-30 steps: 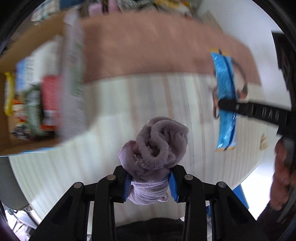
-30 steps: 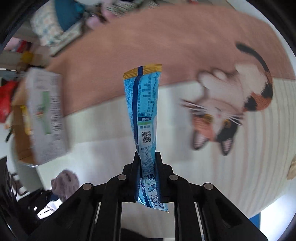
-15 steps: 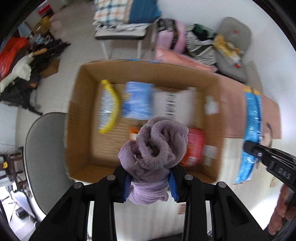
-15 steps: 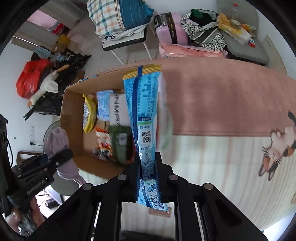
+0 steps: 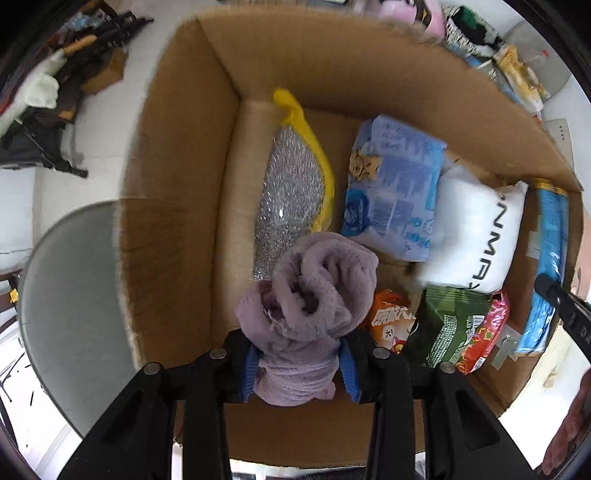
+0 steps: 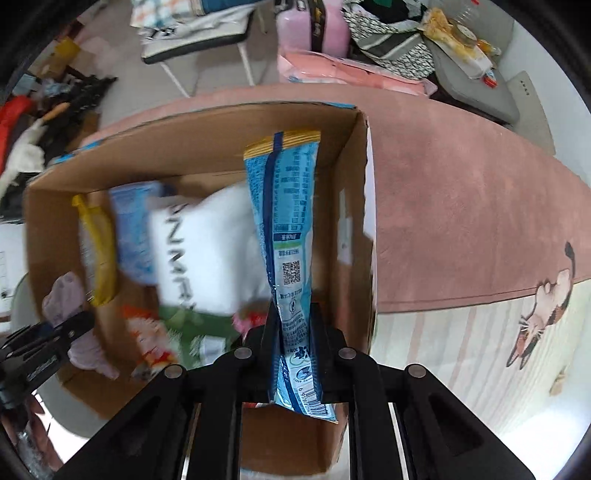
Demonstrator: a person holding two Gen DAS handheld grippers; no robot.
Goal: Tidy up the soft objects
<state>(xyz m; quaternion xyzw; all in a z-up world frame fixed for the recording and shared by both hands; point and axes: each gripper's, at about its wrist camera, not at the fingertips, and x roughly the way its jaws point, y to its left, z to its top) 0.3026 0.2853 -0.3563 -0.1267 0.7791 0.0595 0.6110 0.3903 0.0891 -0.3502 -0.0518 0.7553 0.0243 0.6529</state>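
My left gripper (image 5: 297, 363) is shut on a rolled purple towel (image 5: 314, 295) and holds it over the near left part of an open cardboard box (image 5: 173, 221). My right gripper (image 6: 293, 332) is shut on a long blue snack packet (image 6: 286, 236) that stands upright above the box's right side (image 6: 354, 206). The packet also shows in the left wrist view (image 5: 550, 258), and the towel in the right wrist view (image 6: 70, 295). Inside the box lie a yellow-edged silver bag (image 5: 295, 184), a blue pack (image 5: 391, 192), a white pack (image 5: 476, 236) and snack bags (image 5: 458, 325).
The box stands on a pink and striped cat mat (image 6: 480, 221). A grey chair seat (image 5: 70, 295) is left of the box. Behind it are a folding chair with clothes (image 6: 192, 26), a pink suitcase (image 6: 314, 22) and piled bags (image 6: 399, 37).
Both grippers have swung left from the mat to over the box and come closer to it. The towel and the packet stay held.
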